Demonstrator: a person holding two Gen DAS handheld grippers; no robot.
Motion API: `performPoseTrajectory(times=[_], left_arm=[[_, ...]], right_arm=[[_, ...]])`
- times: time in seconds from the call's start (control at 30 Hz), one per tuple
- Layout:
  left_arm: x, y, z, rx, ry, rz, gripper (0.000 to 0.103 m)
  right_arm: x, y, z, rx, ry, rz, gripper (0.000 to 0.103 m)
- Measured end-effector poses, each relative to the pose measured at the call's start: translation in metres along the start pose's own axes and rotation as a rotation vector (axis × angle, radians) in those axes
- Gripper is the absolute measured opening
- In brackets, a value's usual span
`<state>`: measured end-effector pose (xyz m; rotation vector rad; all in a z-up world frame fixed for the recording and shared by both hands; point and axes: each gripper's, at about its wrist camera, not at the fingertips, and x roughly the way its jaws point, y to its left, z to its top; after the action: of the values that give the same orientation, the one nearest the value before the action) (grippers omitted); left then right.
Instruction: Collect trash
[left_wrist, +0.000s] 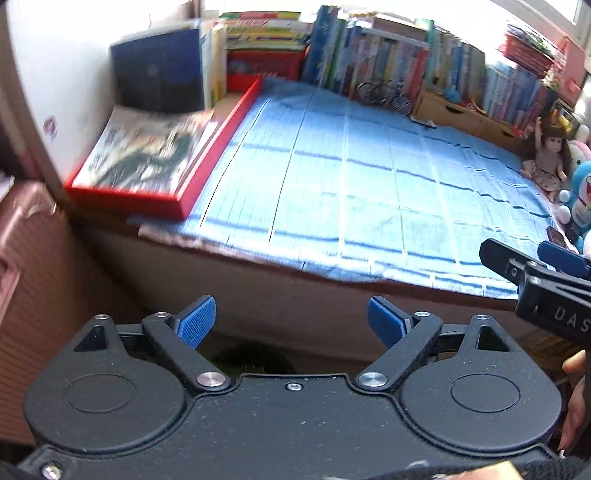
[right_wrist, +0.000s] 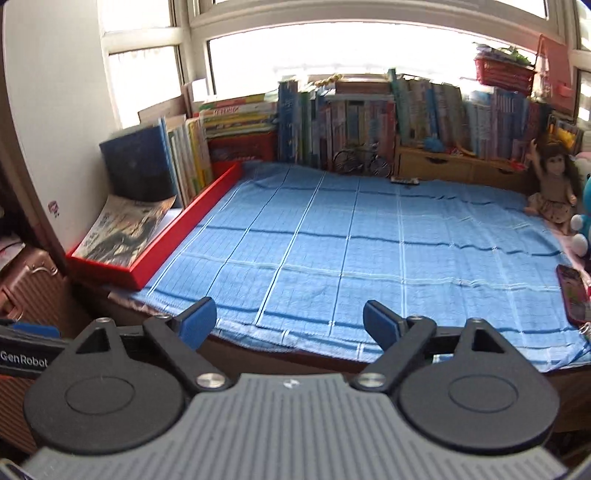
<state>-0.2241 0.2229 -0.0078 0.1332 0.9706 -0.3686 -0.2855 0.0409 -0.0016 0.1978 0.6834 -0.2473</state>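
Trash: could not locate from either view. Found a magazine (left_wrist: 140, 155) lying in the red tray (left_wrist: 221, 136) beside the blue blanket (left_wrist: 351, 184). Held jaws of left gripper (left_wrist: 291, 321) and right gripper (right_wrist: 290, 321) spread wide, pinching nothing.

"GenRobot" stands on the left claw (right_wrist: 26, 356); "DAS" shows on the right claw (left_wrist: 554, 314).

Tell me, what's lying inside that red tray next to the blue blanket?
A picture magazine lies flat in the red tray, covering most of its floor. Whatever might sit underneath the magazine is hidden. Books stand behind the tray.
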Motion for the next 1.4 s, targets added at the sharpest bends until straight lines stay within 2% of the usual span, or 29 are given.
performPoseTrajectory(times=[0.1, 0.33, 0.5, 0.63, 0.73, 0.87, 0.97, 1.1, 1.4], left_arm=[[0.001, -0.014, 0.02, 0.012, -0.018, 0.001, 0.089], [0.016, -0.039, 0.057, 0.018, -0.038, -0.034, 0.089], [0.029, -0.049, 0.073, 0.056, -0.048, -0.044, 0.089], [0.039, -0.057, 0.082, 0.078, -0.026, -0.073, 0.091], [0.048, -0.066, 0.088, 0.083, -0.025, -0.062, 0.092], [0.065, -0.081, 0.099, 0.041, -0.041, -0.038, 0.094], [0.079, -0.093, 0.109, 0.005, -0.022, -0.04, 0.094], [0.087, -0.105, 0.122, -0.015, -0.05, 0.0, 0.095], [0.108, -0.11, 0.137, -0.061, -0.035, 0.033, 0.096]], right_arm=[[0.002, -0.008, 0.011, -0.006, -0.017, 0.001, 0.1], [0.017, -0.026, 0.039, 0.011, -0.043, -0.013, 0.103], [0.024, -0.033, 0.045, 0.025, -0.052, -0.025, 0.103], [0.027, -0.038, 0.047, 0.057, -0.047, -0.057, 0.103], [0.033, -0.048, 0.046, 0.083, -0.04, -0.058, 0.103], [0.053, -0.068, 0.051, 0.072, -0.027, -0.022, 0.103], [0.069, -0.085, 0.062, 0.058, -0.014, 0.013, 0.103], [0.087, -0.103, 0.077, 0.025, 0.004, 0.04, 0.103], [0.117, -0.119, 0.087, 0.021, 0.026, 0.091, 0.103]])
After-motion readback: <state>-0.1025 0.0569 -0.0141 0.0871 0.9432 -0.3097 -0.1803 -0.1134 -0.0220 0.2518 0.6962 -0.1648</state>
